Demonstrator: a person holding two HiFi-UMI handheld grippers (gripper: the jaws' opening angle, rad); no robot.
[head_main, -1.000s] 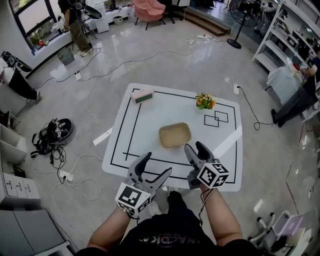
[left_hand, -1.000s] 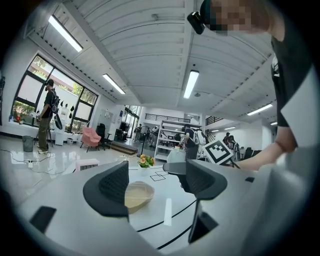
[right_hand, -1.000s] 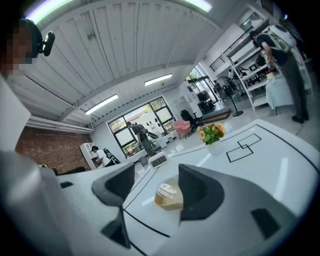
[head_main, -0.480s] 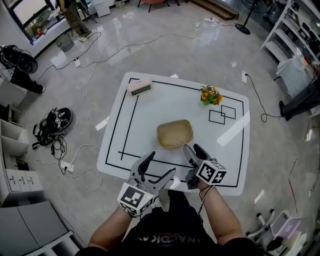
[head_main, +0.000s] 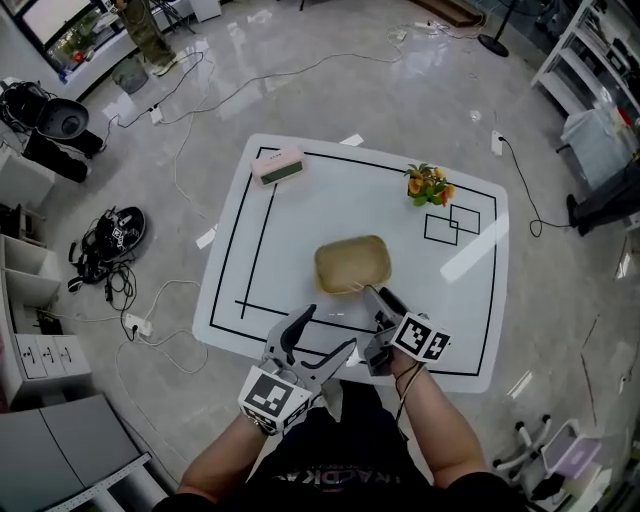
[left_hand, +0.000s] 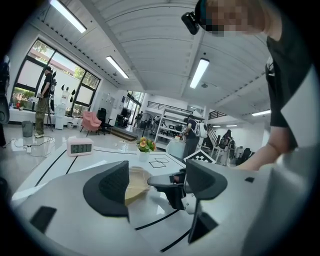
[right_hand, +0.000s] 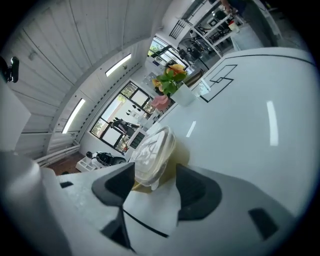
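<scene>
On the white table (head_main: 300, 220) with black lines I count one tan lidded container (head_main: 352, 264) mid-table, one pink clock (head_main: 279, 166) far left, one flower pot (head_main: 428, 184) far right. Two grippers sit at the near edge. My right gripper (head_main: 380, 318) has its jaws apart, with the container's near corner just ahead of the gap; touching or not, can't tell. My left gripper (head_main: 325, 332) is just left of it, jaws apart, nothing held between them.

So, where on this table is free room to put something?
Bare: between clock and flowers; between the left black line and the container; right of the container. Crowded: near edge, around the left tool and right tool.
</scene>
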